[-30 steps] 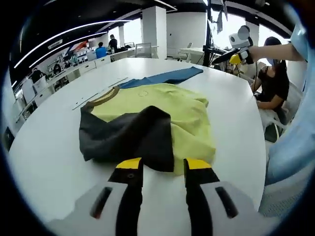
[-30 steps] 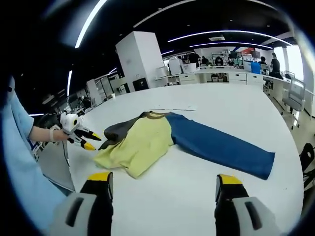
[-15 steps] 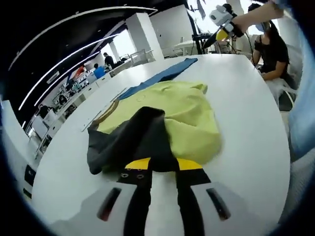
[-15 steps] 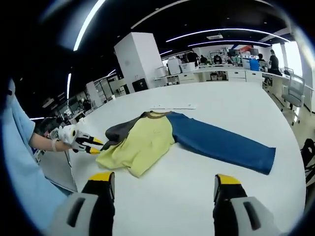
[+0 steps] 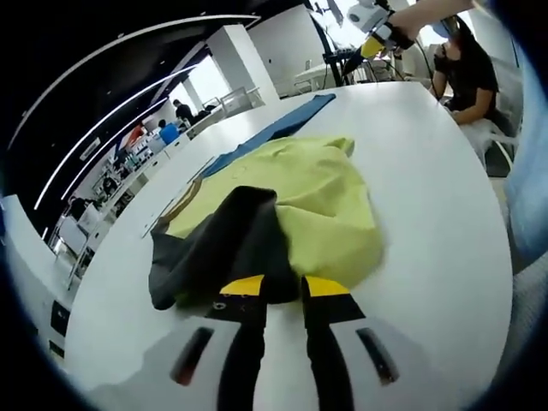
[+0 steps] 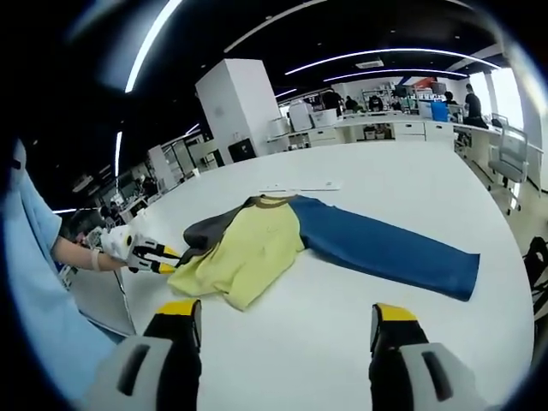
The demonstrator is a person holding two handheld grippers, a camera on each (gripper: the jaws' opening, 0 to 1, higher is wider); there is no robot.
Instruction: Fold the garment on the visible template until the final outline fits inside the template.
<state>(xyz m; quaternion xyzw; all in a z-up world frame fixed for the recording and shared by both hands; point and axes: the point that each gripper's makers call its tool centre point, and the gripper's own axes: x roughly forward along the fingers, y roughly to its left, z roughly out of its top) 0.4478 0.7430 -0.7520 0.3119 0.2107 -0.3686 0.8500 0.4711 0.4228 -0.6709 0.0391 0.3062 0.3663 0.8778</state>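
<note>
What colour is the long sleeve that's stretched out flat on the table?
The long sleeve is blue. It shows best in the right gripper view.

Opposed views, both over garment (image 5: 300,197)

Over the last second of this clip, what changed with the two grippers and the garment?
The left gripper moved in to the garment's near edge and closed from open onto the dark sleeve; the right gripper view shows it at that edge. The right gripper stayed open and apart from the cloth. The yellow body and the blue sleeve lie as before on the white table.
</note>
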